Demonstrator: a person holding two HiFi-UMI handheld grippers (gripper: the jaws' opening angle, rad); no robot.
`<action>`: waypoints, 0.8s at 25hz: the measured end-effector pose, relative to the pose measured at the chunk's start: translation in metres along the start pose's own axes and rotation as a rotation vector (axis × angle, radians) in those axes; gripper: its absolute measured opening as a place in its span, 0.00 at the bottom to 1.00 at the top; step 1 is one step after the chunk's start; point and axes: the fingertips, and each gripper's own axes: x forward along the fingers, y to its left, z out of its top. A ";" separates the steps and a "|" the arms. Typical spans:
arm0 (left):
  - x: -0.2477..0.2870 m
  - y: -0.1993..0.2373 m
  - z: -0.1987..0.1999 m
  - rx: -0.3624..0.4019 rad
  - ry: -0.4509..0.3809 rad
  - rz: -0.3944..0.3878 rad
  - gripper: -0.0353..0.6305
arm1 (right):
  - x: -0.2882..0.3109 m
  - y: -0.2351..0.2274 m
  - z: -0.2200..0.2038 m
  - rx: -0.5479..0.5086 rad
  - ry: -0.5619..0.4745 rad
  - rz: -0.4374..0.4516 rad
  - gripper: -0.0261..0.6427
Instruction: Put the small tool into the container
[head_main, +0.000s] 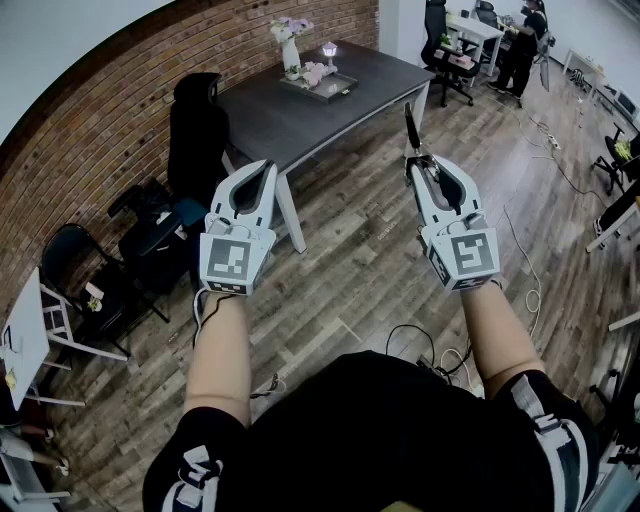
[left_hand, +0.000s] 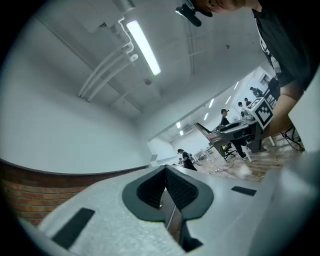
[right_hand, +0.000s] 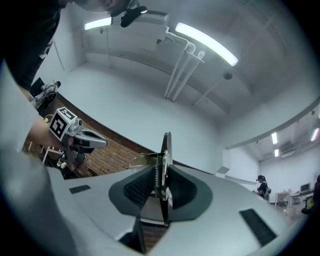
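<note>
Aloft, well apart from the dark surface (head_main: 300, 110).
Shows left claw (left_hand: 165, 172) clenched on nothing, right claw (right_hand: 162, 175) grasping the small tool (right_hand: 166, 150) upright by its sprung middle. Risks twisting or dropping that thin metal on the way down, given so narrow a pinch and so long a carry.

- Open wooden floor (head_main: 350, 290) spreads beneath left gripper (head_main: 266, 168) and right gripper (head_main: 413, 162).
- Dark table (head_main: 290, 120) ahead: near half bare, tray (head_main: 340, 90) and vase (head_main: 290, 55) crowd far end.
- Black chairs (head_main: 195, 125) block the left.
</note>
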 end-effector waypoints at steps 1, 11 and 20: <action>0.000 -0.001 -0.001 0.000 0.001 -0.001 0.06 | 0.000 0.000 -0.001 -0.002 -0.001 0.000 0.16; -0.006 0.013 -0.002 0.002 0.003 0.003 0.06 | 0.009 0.004 -0.006 -0.032 0.003 -0.004 0.16; -0.030 0.034 -0.011 0.013 -0.008 0.004 0.06 | 0.012 0.021 -0.005 -0.016 0.006 -0.043 0.16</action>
